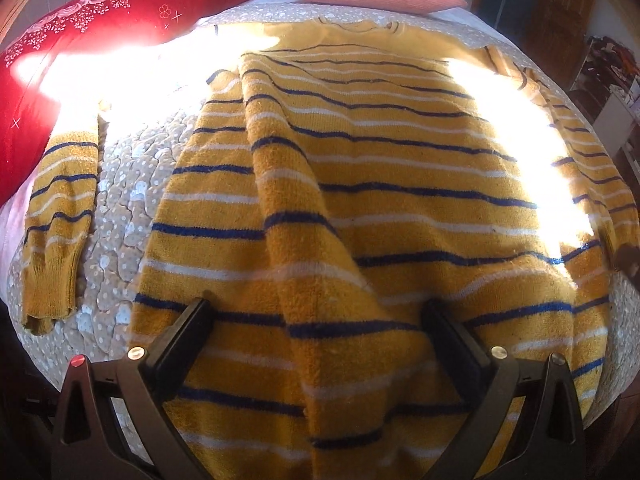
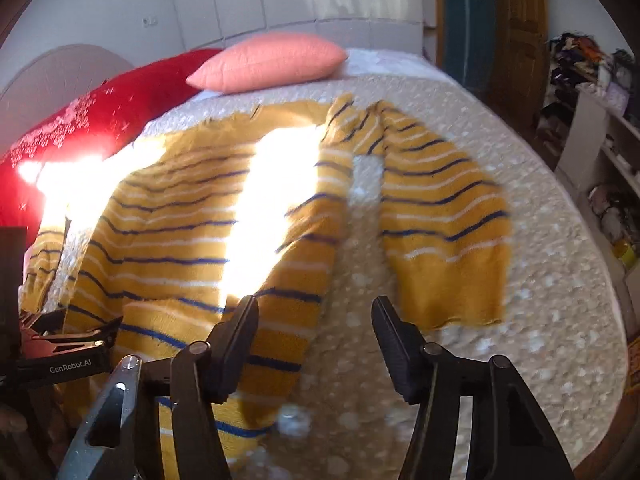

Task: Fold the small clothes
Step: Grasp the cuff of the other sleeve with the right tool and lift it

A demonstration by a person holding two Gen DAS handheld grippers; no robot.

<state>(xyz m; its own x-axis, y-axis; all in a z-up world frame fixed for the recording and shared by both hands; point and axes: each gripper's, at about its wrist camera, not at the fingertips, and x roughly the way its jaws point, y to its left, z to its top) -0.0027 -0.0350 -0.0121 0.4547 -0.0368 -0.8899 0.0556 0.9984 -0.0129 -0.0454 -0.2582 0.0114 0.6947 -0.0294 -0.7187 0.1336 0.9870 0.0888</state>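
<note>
A: Why is the sweater (image 1: 360, 200) spread out like that on the bed (image 2: 540, 280)?

B: Laid flat with both sleeves out to the sides, I'd say so each part can be folded in turn. One ridge of cloth (image 1: 304, 240) is rucked up along the body, running from near the collar down toward the hem. It looks like slack gathered in the knit, not a finished fold.

A: Where does the left gripper (image 1: 316, 316) stand?

B: Low over the hem end, fingers wide apart, with that ridge running down between them. Nothing is pinched; whether the fingers touch the cloth I can't tell.

A: And the right gripper (image 2: 314, 312)?

B: Also spread wide, holding nothing. Its left finger (image 2: 236, 340) hangs over the sweater's side edge, its right finger over bare cover. The right sleeve (image 2: 440, 220) lies ahead and slightly right, apart from the body with a strip of cover between.

A: So which step is this?

B: Early, I judge. Both sleeves lie unfolded, the left sleeve (image 1: 56, 224) well off to the side near the red pillow (image 1: 100, 28). The pink pillow (image 2: 268, 62) sits at the head, clear of the work.
</note>
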